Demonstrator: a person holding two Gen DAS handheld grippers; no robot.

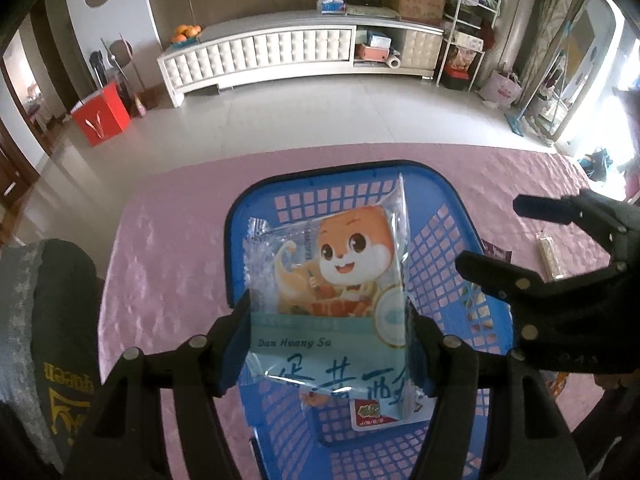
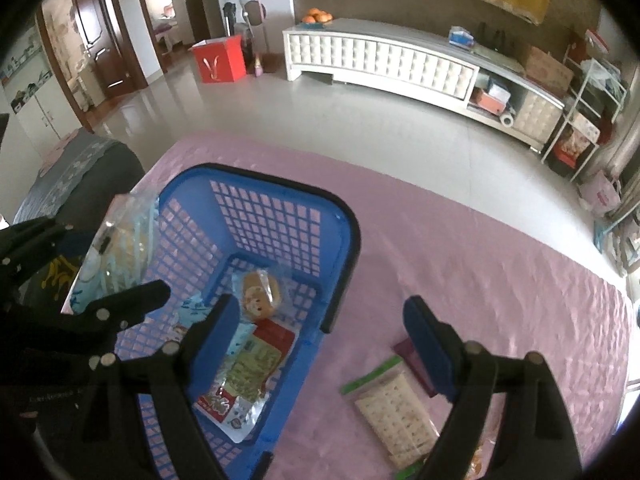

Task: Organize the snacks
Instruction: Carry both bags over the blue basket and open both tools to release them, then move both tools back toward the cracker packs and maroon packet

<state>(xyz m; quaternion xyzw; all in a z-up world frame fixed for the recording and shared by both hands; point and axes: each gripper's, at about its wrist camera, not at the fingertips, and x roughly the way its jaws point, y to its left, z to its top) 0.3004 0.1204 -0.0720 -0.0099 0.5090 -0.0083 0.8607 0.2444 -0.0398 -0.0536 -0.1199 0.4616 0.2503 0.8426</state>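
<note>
While our left gripper (image 1: 328, 344) pinches the squirrel snack packet (image 1: 332, 280) above the blue basket (image 1: 256, 208), we should lower before letting go; our right gripper (image 2: 320, 344) hangs spread, empty.

Basket (image 1: 460, 216) floor largely hidden behind the held snack packet (image 1: 340, 280).

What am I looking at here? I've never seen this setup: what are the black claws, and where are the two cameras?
A person holds a two-finger gripper in each hand; each carries a fisheye camera looking along its fingers. In the left view, the left gripper pinches a squirrel snack packet above the blue basket. The right gripper is open and empty, over the pink tablecloth, where a cracker packet lies. The basket already holds several snacks, including a round pastry.
</note>
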